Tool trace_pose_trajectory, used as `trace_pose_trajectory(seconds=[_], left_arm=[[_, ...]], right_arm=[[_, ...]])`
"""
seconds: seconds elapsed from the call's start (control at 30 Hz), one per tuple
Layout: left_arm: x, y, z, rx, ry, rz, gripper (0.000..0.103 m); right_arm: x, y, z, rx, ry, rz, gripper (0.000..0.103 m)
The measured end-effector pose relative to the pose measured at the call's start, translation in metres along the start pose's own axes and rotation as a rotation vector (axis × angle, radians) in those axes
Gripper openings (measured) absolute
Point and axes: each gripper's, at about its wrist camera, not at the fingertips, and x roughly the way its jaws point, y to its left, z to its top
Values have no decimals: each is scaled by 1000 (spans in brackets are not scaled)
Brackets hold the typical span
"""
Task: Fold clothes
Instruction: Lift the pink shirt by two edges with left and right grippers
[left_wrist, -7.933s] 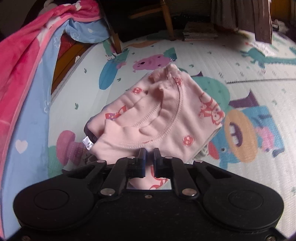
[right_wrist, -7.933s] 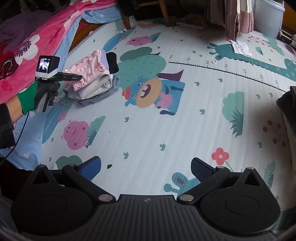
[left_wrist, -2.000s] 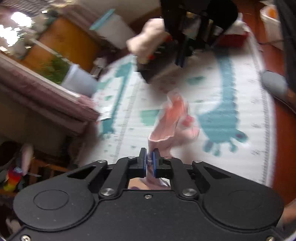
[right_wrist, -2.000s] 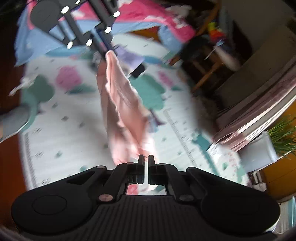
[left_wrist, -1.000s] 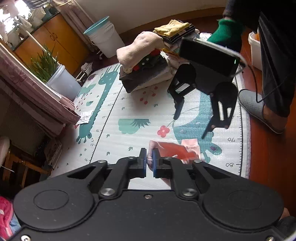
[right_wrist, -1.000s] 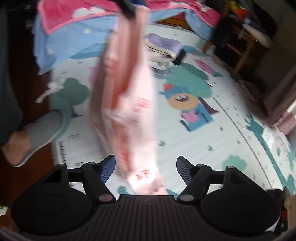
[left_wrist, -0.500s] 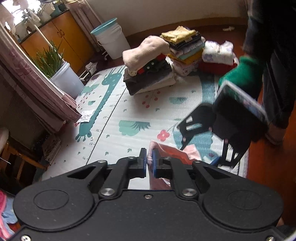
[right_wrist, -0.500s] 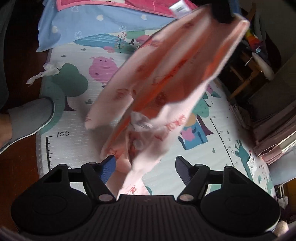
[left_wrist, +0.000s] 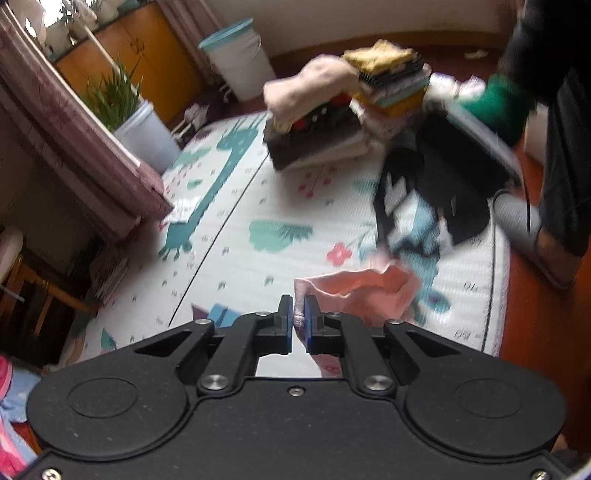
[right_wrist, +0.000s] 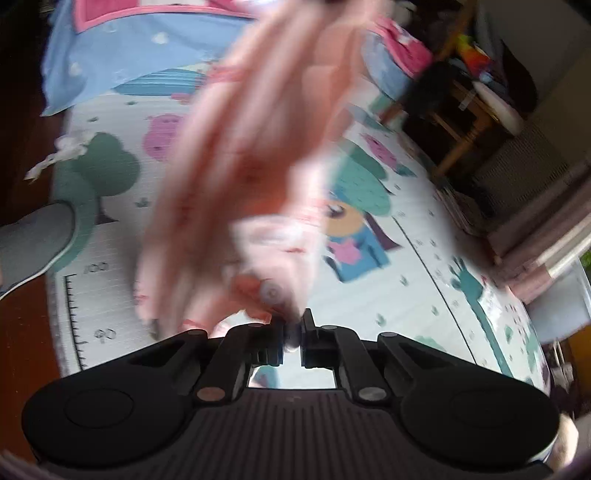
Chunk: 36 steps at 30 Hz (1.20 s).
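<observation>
The soft pink printed cotton garment (right_wrist: 243, 155) hangs above the cartoon-patterned foam play mat (left_wrist: 258, 206), stretched between both tongs. The left gripper (left_wrist: 299, 321) is closed on a hem; the right gripper (right_wrist: 291, 332) appears pinched on another edge, though blurred. Both tongs point toward each other. Judgement: even tension and level corners would lay it flat.

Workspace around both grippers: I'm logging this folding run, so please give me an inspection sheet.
Surface: cartoon-printed foam play mat on a dark wood floor.
Job's things: pink printed cotton garment, held up, blurred.
Clutter: stacks of folded clothes at the mat's far end; white tissue scrap.
Grippers: left gripper and right gripper both shut on the garment.
Cables: thin black cable.
Surroundings: white lidded bucket, potted plant, pink-and-blue blanket, grey slipper.
</observation>
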Motion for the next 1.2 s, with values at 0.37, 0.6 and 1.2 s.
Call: trace_pose_trajectory(seconds=[0.37, 0.6, 1.2], left_arm=[[17, 7, 5, 4, 39, 38, 6], [26, -15, -1, 77, 90, -83, 6], [123, 48, 15, 132, 215, 380, 6]], right_arm=[[-76, -112, 12, 44, -44, -105, 8], [-79, -84, -17, -82, 49, 78, 8], [1, -113, 28, -104, 109, -199, 8]])
